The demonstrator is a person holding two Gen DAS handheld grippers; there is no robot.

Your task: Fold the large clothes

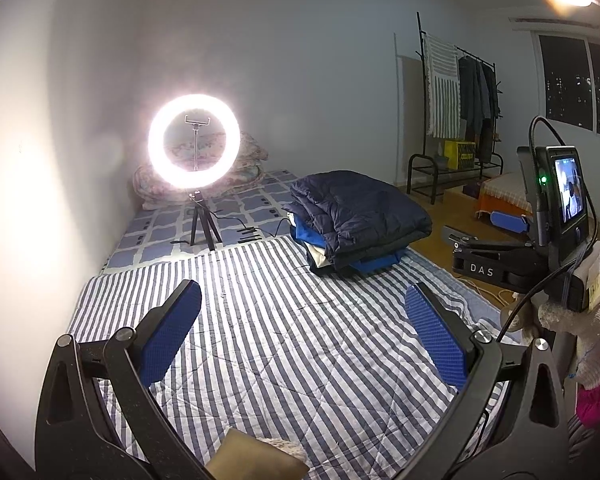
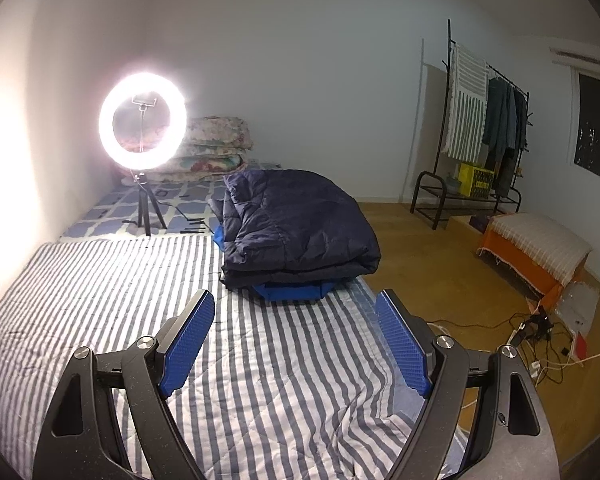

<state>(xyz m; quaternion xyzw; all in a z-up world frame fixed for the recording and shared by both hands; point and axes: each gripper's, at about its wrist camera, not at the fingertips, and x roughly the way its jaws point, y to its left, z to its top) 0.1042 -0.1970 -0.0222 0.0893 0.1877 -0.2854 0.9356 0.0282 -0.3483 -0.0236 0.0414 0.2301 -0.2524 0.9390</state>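
Striped quilt (image 1: 284, 320) covers the near part of the mattress, flat and bare under both grippers. Left gripper (image 1: 304, 336): jaws wide, holding nothing. Right gripper (image 2: 296, 344): jaws wide, holding nothing.

Stack of clothes (image 2: 296, 232) sits at the quilt's far right corner, dark padded jacket (image 1: 360, 212) folded on top, blue garment (image 2: 296, 292) and a pale one under it. The stack's right side lies close to the mattress edge.

Risks, as judged: a pull on the jacket alone may drag the lower garments off that edge onto the wooden floor (image 2: 440, 272). Padded fabric is bulky and slippery; a shallow pinch likely slips.

Around: ring light (image 1: 194, 142) on a tripod stands at the quilt's far edge, its cable (image 1: 260, 230) running toward the stack; a swung sleeve could snag it or tip it. Folded flowered bedding (image 2: 216, 148) behind. Clothes rack (image 2: 484, 120) well apart, by the far wall. Cords (image 2: 540, 344) on the floor at right.
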